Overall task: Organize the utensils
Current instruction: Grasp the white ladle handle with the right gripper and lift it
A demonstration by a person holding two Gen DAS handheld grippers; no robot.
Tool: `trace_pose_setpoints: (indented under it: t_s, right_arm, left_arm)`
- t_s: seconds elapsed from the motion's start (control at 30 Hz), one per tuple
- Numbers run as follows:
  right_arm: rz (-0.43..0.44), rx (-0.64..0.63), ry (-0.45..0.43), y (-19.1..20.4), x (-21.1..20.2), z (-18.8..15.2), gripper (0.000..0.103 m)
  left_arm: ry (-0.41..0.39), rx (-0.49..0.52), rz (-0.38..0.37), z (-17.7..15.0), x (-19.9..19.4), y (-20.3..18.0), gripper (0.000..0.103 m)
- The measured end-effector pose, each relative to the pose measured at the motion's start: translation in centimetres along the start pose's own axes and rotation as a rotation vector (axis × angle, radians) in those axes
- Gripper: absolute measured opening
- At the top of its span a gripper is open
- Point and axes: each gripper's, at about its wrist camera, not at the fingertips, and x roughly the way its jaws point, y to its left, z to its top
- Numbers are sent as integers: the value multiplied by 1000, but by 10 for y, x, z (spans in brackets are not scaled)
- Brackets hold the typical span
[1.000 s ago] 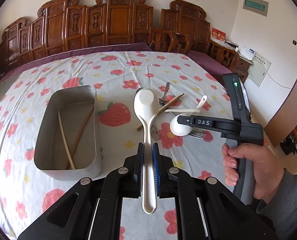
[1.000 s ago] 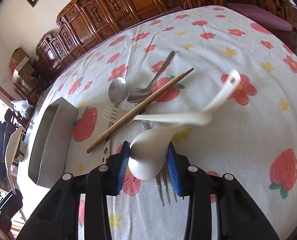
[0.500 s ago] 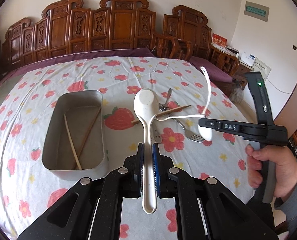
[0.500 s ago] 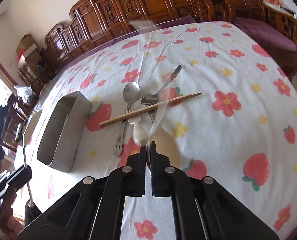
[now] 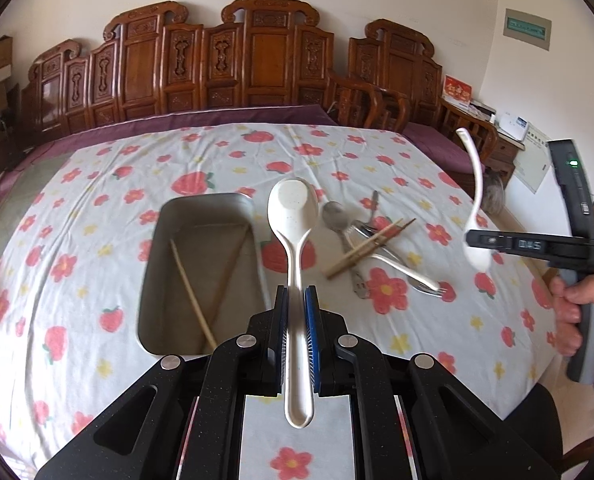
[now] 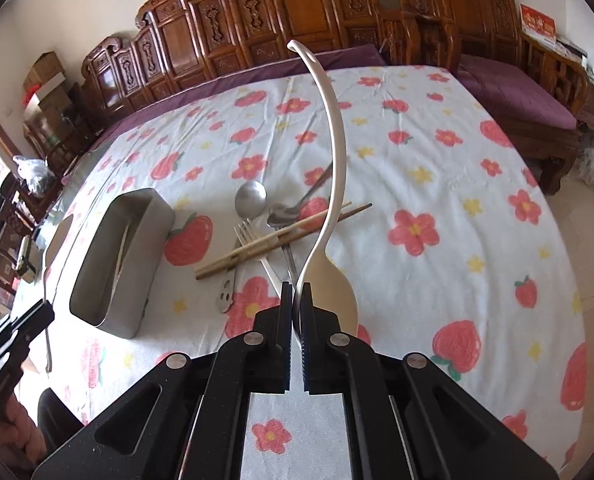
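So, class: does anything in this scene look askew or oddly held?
Yes. The right tongs pinch the white spoon by the edge of its bowl, so its handle sticks up in the air. The left tongs hold their white spoon by the handle.

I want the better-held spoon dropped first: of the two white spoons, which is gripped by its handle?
The white spoon in the left gripper: jaws clamp its handle, bowl forward. The other spoon is pinched at its bowl by the right gripper.
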Motion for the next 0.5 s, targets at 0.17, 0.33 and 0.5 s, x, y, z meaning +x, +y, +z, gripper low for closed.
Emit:
trace_pose_setpoints:
  t_s: [0.17, 0.33, 0.5]
  right_arm:
    - [48, -36, 1, 26, -3, 1, 5]
    - [114, -79, 12, 66, 2, -2, 5]
    - [175, -115, 24, 103, 7, -6, 5]
  left_arm:
    - [11, -4, 41, 6, 8, 21, 8]
    - [36, -6, 68, 9, 18, 39, 8]
    - [50, -6, 87, 14, 29, 54, 8]
